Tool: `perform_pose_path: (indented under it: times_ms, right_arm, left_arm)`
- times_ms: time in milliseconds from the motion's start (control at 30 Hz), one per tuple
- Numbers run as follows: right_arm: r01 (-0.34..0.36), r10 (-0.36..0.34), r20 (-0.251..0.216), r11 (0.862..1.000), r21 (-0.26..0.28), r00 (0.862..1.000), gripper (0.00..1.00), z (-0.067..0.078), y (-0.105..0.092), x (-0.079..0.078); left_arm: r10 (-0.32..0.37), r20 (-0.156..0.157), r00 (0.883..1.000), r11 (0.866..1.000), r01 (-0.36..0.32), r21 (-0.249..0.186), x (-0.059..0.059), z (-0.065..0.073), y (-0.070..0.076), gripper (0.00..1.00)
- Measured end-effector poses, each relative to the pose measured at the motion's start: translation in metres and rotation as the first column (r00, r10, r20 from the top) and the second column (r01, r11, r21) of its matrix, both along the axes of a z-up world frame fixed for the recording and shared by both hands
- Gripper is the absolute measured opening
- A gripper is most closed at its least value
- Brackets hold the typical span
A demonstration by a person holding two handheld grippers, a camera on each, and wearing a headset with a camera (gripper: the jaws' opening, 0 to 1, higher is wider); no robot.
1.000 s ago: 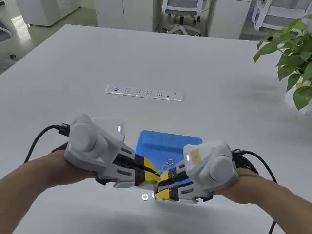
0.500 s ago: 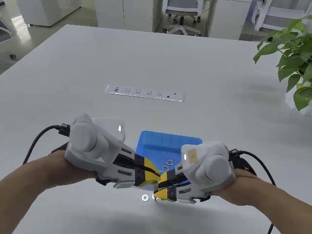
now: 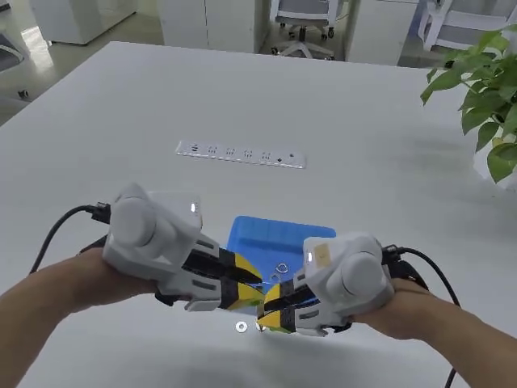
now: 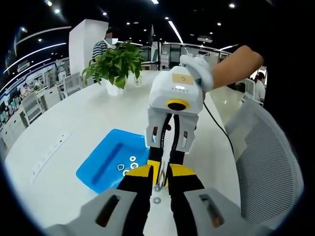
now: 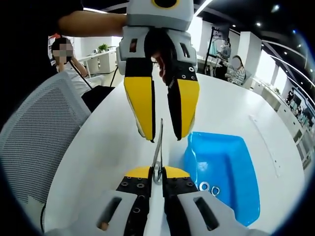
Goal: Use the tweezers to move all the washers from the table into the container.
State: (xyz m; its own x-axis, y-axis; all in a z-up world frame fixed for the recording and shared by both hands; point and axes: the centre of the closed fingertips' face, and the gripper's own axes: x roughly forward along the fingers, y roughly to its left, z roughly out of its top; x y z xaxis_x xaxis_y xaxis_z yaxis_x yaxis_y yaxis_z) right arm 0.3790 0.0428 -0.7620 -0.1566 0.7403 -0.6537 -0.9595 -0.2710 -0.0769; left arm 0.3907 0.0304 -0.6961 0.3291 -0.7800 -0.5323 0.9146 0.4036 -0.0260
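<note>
My right gripper (image 3: 263,320) is shut on slim metal tweezers (image 5: 158,147), which point away from it toward the left gripper. The left gripper (image 3: 256,282) faces it tip to tip, its yellow jaws a little apart on either side of the tweezers (image 4: 161,175). Just behind both grippers lies a shallow blue container (image 3: 275,230) with several washers (image 3: 281,269) in it. In the left gripper view the container (image 4: 106,164) and its washers (image 4: 127,166) are at lower left. One washer (image 3: 241,326) lies on the white table below the jaws; the left gripper view shows two washers (image 4: 156,200) there.
A white power strip (image 3: 240,153) lies farther back on the table. A potted plant (image 3: 485,97) stands at the right edge. Office chairs (image 3: 303,20) stand beyond the far edge, and a mesh chair (image 4: 266,157) is close to the near side.
The left gripper has shifted slightly left and up. The right gripper still holds the tweezers in the same place, and the washers have not moved.
</note>
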Motion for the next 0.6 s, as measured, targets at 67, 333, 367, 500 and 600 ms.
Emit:
perform_pose_path:
  times_ms: [67, 333, 367, 500, 600]
  right_arm:
    - [0.003, -0.003, -0.001, 1.000, 0.006, 1.000, 0.09, 0.003, 0.000, 0.000]
    - [0.007, -0.007, 0.008, 1.000, 0.026, 1.000, 0.09, 0.012, 0.001, 0.001]
    - [0.008, -0.009, 0.007, 1.000, 0.026, 1.000, 0.09, 0.013, 0.001, 0.001]
    - [0.005, -0.005, 0.014, 0.999, 0.033, 1.000, 0.09, 0.018, 0.001, 0.000]
    - [0.006, -0.006, 0.019, 0.999, 0.040, 1.000, 0.09, 0.023, 0.000, 0.000]
  left_arm:
    - [0.014, -0.008, 1.000, 1.000, -0.014, -0.002, 0.000, -0.001, 0.003, 0.21]
    - [0.059, -0.007, 0.998, 0.998, -0.060, -0.021, -0.004, -0.001, 0.011, 0.28]
    - [0.067, -0.010, 0.998, 0.997, -0.068, -0.022, -0.005, -0.001, 0.012, 0.29]
    - [0.090, -0.014, 0.996, 0.995, -0.091, -0.035, -0.009, -0.001, 0.017, 0.31]
    - [0.112, -0.019, 0.993, 0.993, -0.113, -0.046, -0.011, -0.001, 0.021, 0.35]
